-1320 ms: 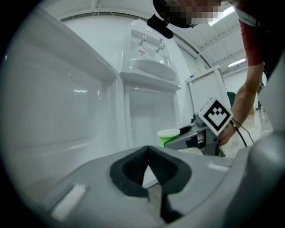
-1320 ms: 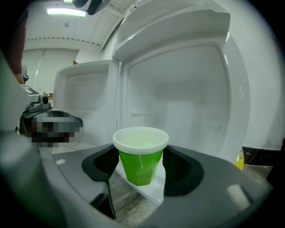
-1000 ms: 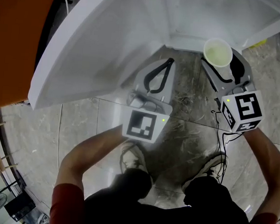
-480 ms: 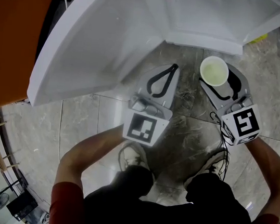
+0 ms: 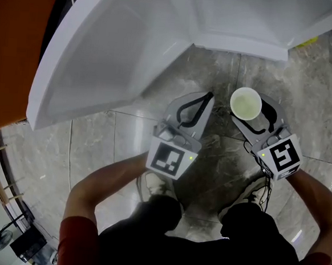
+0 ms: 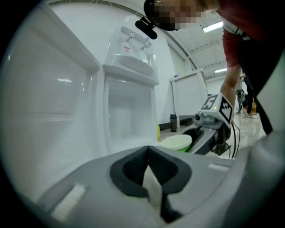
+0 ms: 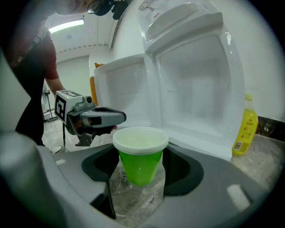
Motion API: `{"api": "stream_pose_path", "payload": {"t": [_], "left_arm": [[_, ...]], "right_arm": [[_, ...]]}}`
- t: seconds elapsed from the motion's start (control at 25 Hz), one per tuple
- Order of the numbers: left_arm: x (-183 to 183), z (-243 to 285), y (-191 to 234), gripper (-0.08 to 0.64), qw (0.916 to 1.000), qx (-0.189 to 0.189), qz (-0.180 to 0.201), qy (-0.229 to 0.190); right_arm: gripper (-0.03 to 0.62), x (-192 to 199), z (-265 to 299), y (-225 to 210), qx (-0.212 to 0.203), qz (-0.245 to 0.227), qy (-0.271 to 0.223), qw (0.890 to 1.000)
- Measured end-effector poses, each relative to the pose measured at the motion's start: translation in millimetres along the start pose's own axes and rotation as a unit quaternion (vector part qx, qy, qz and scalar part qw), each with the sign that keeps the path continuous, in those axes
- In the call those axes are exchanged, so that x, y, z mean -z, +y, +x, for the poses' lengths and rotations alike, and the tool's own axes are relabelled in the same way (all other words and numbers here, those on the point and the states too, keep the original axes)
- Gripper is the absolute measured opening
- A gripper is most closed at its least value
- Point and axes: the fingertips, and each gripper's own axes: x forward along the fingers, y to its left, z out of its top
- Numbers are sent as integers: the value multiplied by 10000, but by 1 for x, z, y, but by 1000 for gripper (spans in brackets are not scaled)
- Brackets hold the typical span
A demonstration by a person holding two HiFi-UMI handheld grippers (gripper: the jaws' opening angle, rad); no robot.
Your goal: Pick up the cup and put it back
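Red sleeves [image 5: 79,237] and bare forearms lead down to two marker cubes, one on each tool, above grey marble floor [image 5: 124,154] and a pair of shoes [image 5: 154,186]. On the person's left, the left gripper [image 6: 148,151] has its jaws brought together at the tips with nothing between them. Just to its right, the right gripper [image 7: 140,165] has its jaws spread wide and pressed on either side of the green cup [image 7: 139,162], which hangs upright and clear of the floor, its white rim uppermost, just short of the white cabinet [image 7: 196,84]. The cabinet's door [image 5: 103,55] stands swung open. A yellow bottle [image 7: 244,127] stands on the floor to the cabinet's right.
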Motion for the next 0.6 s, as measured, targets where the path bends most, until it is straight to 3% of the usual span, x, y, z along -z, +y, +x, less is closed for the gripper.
{"api": "stream_pose_path", "payload": {"t": [0.6], "left_arm": [[18, 2, -14, 2, 9993, 73, -320, 171]], "right_arm": [[305, 15, 1, -9, 70, 257, 192, 9995]]}}
